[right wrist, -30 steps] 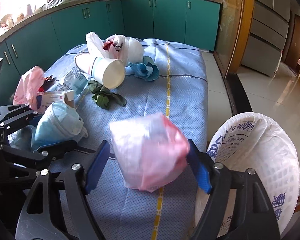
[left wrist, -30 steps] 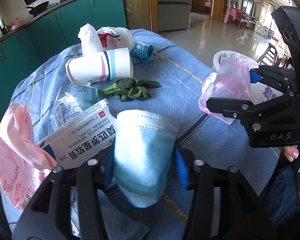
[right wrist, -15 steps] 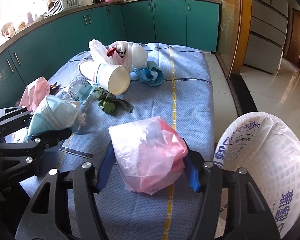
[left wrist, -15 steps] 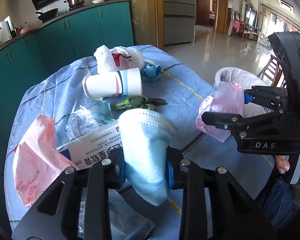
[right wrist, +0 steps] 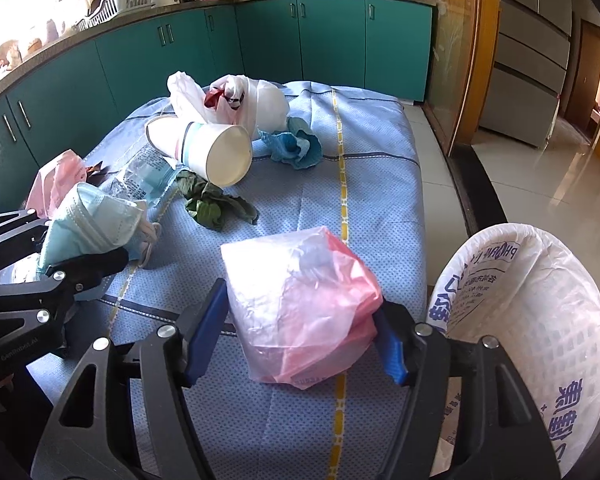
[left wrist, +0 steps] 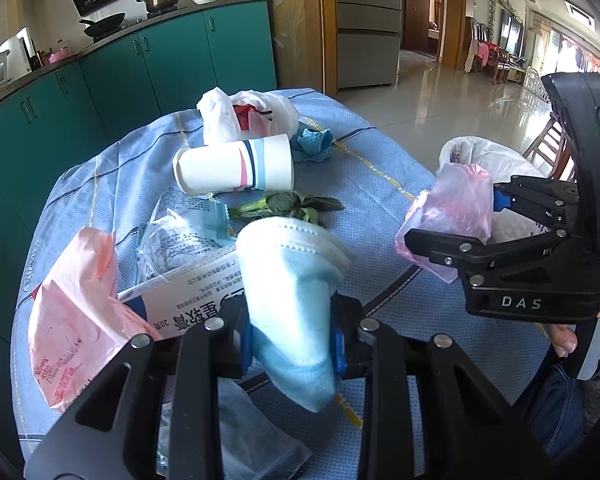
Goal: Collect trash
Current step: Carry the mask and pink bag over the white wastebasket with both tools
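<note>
**A:** How far along is the clearing?

**B:** Early, I'd judge. Nearest, the left tongs (left wrist: 292, 344) are clamped tight on a blue face mask (left wrist: 292, 280), lifted clear of the bench (right wrist: 372, 200). The right tongs (right wrist: 296, 336) have a crumpled pink bag (right wrist: 300, 308) between their pads. Those jaws are easing open, though the pads press on the bag and it hangs off the cloth.

**A:** And where does it all go?

**B:** Into the white-lined bin (right wrist: 540, 320), just beside the right tongs at about three o'clock, off the bench edge. The part of its inside that shows looks bare. I can't see the bottom.

**A:** So two pieces in hand, none dropped yet?

**B:** That's my reading. Plenty is left. Beside the left tongs at ten o'clock lie a medicine box (left wrist: 180, 304) and a pink wrapper (left wrist: 72, 320), with a clear wrapper (left wrist: 180, 232) just beyond.

**A:** Further out?

**B:** Wilted greens (right wrist: 216, 208) mid-bench, a paper cup (right wrist: 216, 152) on its side behind them at eleven o'clock, and a blue rag (right wrist: 296, 148) at twelve. Farthest is a white plastic bag (right wrist: 240, 100) with something red inside. So seven or so pieces remain, I reckon, after these two.
</note>
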### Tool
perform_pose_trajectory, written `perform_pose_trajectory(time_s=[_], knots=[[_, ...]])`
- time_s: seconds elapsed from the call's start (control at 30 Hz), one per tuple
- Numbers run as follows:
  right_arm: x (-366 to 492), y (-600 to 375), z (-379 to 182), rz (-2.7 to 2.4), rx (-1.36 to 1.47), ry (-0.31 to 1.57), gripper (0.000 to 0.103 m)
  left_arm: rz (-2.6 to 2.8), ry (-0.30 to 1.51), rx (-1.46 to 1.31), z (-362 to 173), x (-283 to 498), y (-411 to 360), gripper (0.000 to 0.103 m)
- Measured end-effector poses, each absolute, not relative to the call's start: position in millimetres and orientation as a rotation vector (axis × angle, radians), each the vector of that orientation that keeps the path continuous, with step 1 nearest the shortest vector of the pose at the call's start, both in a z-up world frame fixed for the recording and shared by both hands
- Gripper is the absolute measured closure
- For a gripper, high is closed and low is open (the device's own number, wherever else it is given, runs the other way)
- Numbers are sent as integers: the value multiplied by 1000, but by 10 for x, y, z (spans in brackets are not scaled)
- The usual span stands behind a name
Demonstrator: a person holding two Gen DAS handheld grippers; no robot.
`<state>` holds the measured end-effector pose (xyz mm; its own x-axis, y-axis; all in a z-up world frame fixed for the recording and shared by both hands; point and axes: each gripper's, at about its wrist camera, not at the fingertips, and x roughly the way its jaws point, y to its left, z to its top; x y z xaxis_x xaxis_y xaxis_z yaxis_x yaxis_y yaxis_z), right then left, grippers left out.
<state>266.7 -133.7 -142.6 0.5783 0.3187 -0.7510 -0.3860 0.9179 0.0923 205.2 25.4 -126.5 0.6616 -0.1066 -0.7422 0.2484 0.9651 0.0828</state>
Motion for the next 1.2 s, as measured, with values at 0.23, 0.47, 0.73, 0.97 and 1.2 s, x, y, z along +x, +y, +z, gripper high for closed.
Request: perform_pose_trajectory(time_s=[0.23, 0.47, 0.73, 0.97, 1.2], knots=[[2630, -1368, -1372, 431, -68, 839, 44, -179, 796, 175, -1236, 2026, 301, 76], [2571, -1520, -1204, 413, -5, 762, 44, -153, 715, 163, -1103, 1953, 327, 75], [2551, -1703, -1077, 342, 34, 688, 44, -128, 659, 129, -976, 1926, 350, 76], [2570, -1875, -1041, 271, 66, 659, 44, -128, 649, 95, -904, 1974, 234, 76], [2562, -2060, -1053, 184, 70, 649, 44, -151, 657, 91, -916, 2040, 48, 76]])
